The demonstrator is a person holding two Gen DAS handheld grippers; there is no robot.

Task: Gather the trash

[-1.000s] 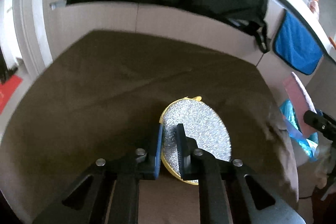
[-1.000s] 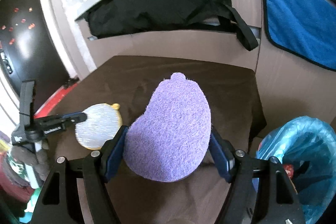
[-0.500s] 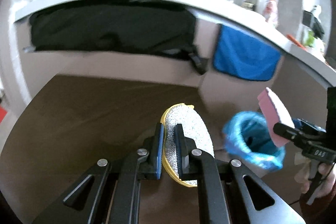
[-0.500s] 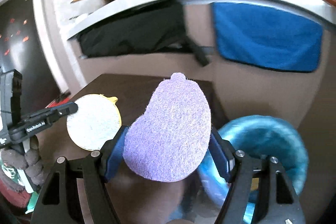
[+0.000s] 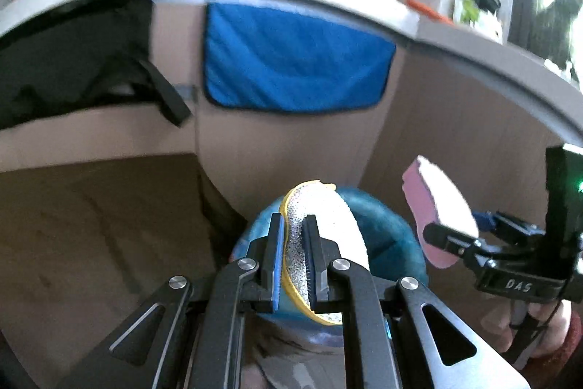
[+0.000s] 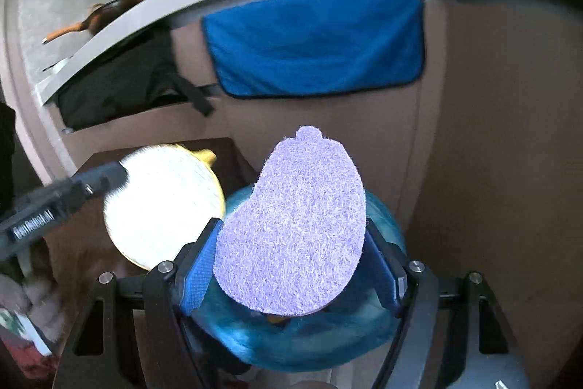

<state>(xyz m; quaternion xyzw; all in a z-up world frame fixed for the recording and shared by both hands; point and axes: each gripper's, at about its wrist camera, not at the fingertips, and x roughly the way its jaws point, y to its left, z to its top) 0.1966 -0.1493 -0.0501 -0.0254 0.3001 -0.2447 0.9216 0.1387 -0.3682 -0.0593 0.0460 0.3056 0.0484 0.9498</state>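
My left gripper [image 5: 293,225] is shut on a round silver scouring pad with a yellow rim [image 5: 320,236] and holds it on edge over the blue-lined trash bin [image 5: 386,236]. My right gripper [image 6: 291,236] is shut on a purple pear-shaped sponge [image 6: 295,225], held flat above the same bin [image 6: 298,341]. The silver pad [image 6: 160,203] and the left gripper's finger [image 6: 102,179] show at the left of the right wrist view. The purple sponge, pink on its edge [image 5: 437,210], shows at the right of the left wrist view.
A brown table [image 5: 91,225] lies left of the bin. A beige counter front behind carries a hanging blue towel [image 5: 295,64] and a black bag [image 5: 73,72]. A pan [image 6: 109,13] sits on the grey counter top.
Both grippers swung right, off the brown table, and now hold their sponges over the blue bin. The jaws stay shut on the same sponges.
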